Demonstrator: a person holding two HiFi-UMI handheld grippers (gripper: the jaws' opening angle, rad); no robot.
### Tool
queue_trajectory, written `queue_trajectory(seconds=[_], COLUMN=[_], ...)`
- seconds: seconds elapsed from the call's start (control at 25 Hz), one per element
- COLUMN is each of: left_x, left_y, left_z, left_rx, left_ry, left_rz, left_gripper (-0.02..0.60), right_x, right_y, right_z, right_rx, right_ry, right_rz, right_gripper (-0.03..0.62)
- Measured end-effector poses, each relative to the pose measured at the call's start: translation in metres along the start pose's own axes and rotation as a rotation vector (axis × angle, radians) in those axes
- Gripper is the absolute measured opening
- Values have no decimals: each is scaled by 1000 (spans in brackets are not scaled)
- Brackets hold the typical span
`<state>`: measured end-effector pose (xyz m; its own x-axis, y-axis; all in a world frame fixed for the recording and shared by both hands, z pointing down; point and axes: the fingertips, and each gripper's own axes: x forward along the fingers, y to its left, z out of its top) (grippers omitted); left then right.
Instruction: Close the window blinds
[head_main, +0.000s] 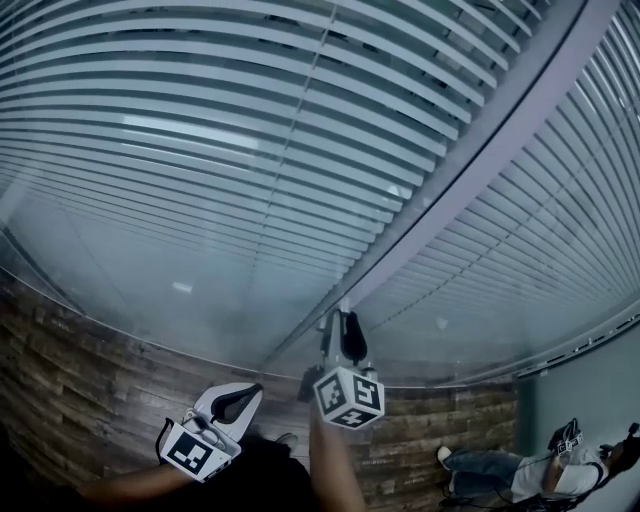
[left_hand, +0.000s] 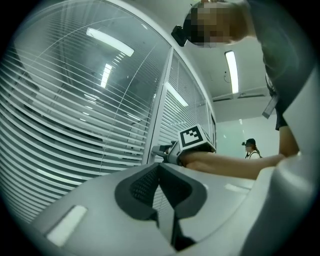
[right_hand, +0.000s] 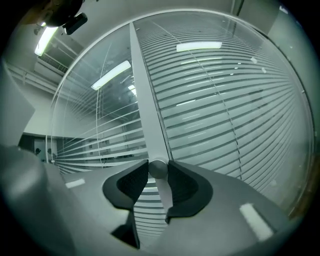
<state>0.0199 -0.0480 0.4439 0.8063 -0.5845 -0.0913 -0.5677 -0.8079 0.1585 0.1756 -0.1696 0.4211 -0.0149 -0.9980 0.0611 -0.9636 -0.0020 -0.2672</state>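
At centre frame, the right gripper (right_hand: 158, 176) pinches the small, smooth, probably slippery knob (right_hand: 158, 167) on the mullion (right_hand: 145, 100) between the glazed blinds (right_hand: 225, 115), whose light slats likely turn only by it, while the left gripper (left_hand: 160, 168) waits closed, empty.

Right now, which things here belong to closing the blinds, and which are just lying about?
Job: white slatted window blinds; round silver knob on the grey frame post; right gripper clamped on it.
Just about: left gripper, shut, empty; person in the background.
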Motion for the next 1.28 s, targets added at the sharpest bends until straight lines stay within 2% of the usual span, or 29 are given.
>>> queue_trajectory(seconds=[0.08,0.16,0.36,0.56,0.76,0.84,0.88,1.0,1.04,1.28], left_x=[-2,-4,-7,-9,-2,2,3,5,5,0], left_y=[3,9,22,25,28,26,25,25,26,31], left_z=[0,0,-4,-4,-10,-6,-4,-5,-6,-28], left_rx=[8,18,25,42,36,33,34,31,28,5], left_ry=[6,9,23,31,58,41,35,30,31,37], left_rz=[0,13,35,34,52,49,48,54,56,66], left_gripper=[-2,-2,-2,-2,-2,-2,-2,-2,-2,-2], right_x=[0,1,1,-1,2,3,3,1,0,1], right_y=[0,1,5,15,13,12,10,3,1,-4], right_z=[0,1,0,-8,-3,-3,-2,-2,-4,-27], right_rx=[-10,-64,-338,-625,-669,-627,-561,-233,-157,93], right_ry=[-1,3,35,64,60,62,61,38,30,24], right_rz=[1,-10,-30,-3,9,22,31,65,68,66], right_gripper=[126,126,124,124,126,129,130,132,132,135])
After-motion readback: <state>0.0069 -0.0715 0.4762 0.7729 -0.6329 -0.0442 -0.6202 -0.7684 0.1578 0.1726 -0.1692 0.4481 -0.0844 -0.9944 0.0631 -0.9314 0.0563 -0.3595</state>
